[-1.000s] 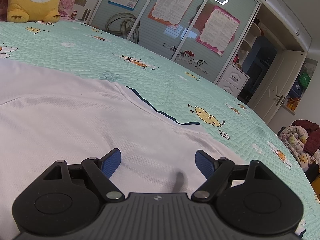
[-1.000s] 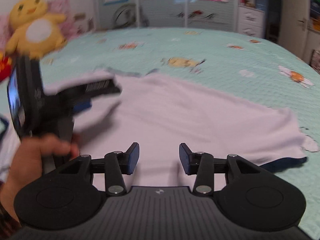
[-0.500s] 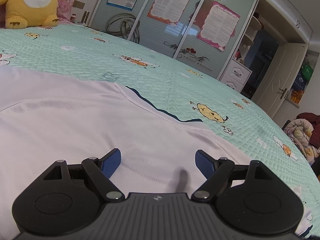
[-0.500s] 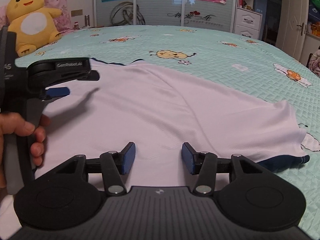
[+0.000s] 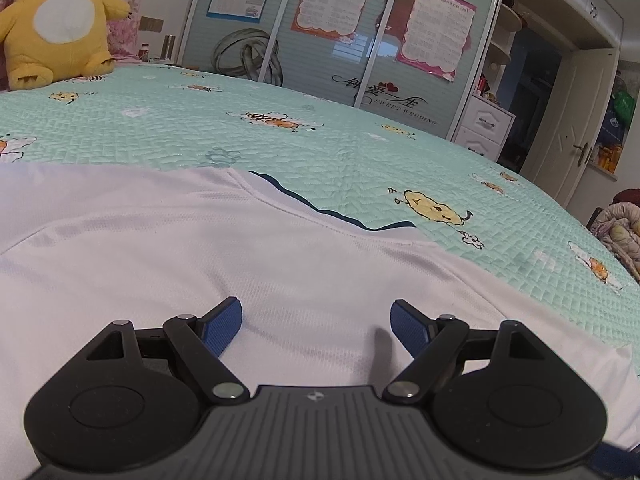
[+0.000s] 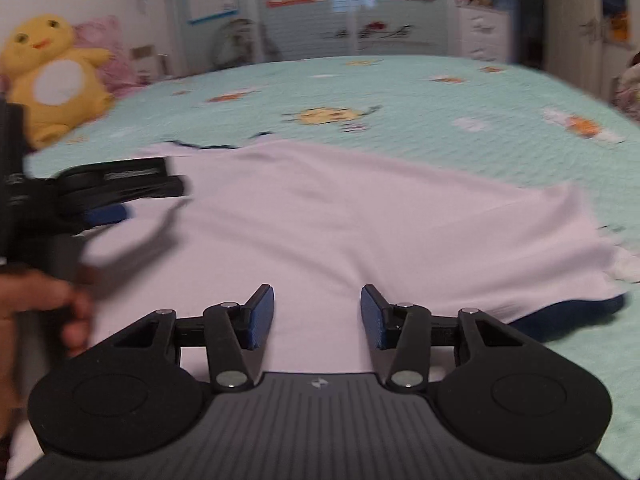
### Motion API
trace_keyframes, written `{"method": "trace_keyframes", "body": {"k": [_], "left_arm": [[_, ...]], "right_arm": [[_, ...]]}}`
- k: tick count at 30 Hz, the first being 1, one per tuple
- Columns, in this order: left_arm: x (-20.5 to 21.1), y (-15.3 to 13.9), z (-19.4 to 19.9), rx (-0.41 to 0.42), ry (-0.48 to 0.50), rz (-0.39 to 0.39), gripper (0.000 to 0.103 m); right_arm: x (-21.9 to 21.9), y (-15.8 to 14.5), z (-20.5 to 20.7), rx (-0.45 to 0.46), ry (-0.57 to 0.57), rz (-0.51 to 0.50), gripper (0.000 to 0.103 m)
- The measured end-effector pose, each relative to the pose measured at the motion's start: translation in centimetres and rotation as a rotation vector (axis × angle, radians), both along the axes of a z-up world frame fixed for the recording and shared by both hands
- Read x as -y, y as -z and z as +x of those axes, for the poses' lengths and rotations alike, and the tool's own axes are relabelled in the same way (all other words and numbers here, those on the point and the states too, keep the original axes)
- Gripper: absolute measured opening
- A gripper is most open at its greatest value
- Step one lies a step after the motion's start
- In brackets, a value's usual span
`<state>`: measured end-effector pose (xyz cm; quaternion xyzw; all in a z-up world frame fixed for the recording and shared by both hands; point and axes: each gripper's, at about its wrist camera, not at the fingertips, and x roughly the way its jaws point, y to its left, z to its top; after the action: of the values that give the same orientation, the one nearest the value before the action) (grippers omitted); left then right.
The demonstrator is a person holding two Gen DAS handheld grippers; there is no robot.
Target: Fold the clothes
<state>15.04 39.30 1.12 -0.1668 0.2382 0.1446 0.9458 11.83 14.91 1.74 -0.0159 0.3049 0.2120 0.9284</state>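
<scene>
A white shirt (image 5: 200, 248) with navy trim (image 5: 320, 210) lies spread flat on the mint bedspread (image 5: 280, 148). My left gripper (image 5: 315, 308) hovers low over the shirt near its collar, open wide, with nothing between its blue pads. The right wrist view is blurred. It shows my right gripper (image 6: 317, 292) over the near edge of the shirt (image 6: 360, 220); its jaws are closing, half apart, with only flat cloth beneath them. The left gripper (image 6: 152, 200) appears at the left of that view, held by a hand (image 6: 36, 304). A navy layer (image 6: 568, 316) peeks out under the shirt's right corner.
A yellow plush toy (image 5: 60, 28) sits at the head of the bed, also the plush toy (image 6: 56, 76) in the right wrist view. Mirrored wardrobe doors (image 5: 340, 28) with posters stand beyond the bed, with a white door (image 5: 580, 128) and a pile of bedding (image 5: 620, 232) at the right.
The left wrist view has rolled more level over the same spot on the shirt. The right gripper shifted a little over the shirt's near edge, and its jaws widened slightly, then narrowed.
</scene>
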Motion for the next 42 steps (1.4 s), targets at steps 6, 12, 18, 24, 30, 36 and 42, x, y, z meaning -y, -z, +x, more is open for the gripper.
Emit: {"method": "trace_keyframes", "body": {"k": [6, 12, 18, 24, 30, 36, 42], "left_arm": [[0.0, 0.0, 0.0, 0.002, 0.001, -0.006, 0.086], [0.2, -0.1, 0.2, -0.008, 0.003, -0.003, 0.087], [0.7, -0.2, 0.8, -0.033, 0.001, 0.020, 0.090], [0.8, -4.5, -6.5, -0.056, 0.046, -0.054, 0.045], [3.5, -7.9, -22.0, -0.022, 0.206, -0.017, 0.075], [7.1, -5.1, -30.6, -0.132, 0.322, -0.021, 0.074], [9.0, -3.6, -32.1, -0.223, 0.338, 0.002, 0.075]], "right_arm": [[-1.5, 0.7, -0.1, -0.007, -0.039, -0.035, 0.048], [-0.3, -0.3, 0.0, 0.107, 0.148, -0.070, 0.048], [2.3, 1.6, 2.8, -0.022, 0.129, 0.125, 0.048], [4.5, 2.3, 3.6, -0.060, 0.126, 0.286, 0.049], [13.4, 0.3, -2.4, -0.146, 0.157, 0.644, 0.049], [19.3, 1.3, -13.0, -0.269, 0.205, 0.638, 0.049], [17.9, 1.7, -14.8, -0.339, 0.108, 0.691, 0.049]]}}
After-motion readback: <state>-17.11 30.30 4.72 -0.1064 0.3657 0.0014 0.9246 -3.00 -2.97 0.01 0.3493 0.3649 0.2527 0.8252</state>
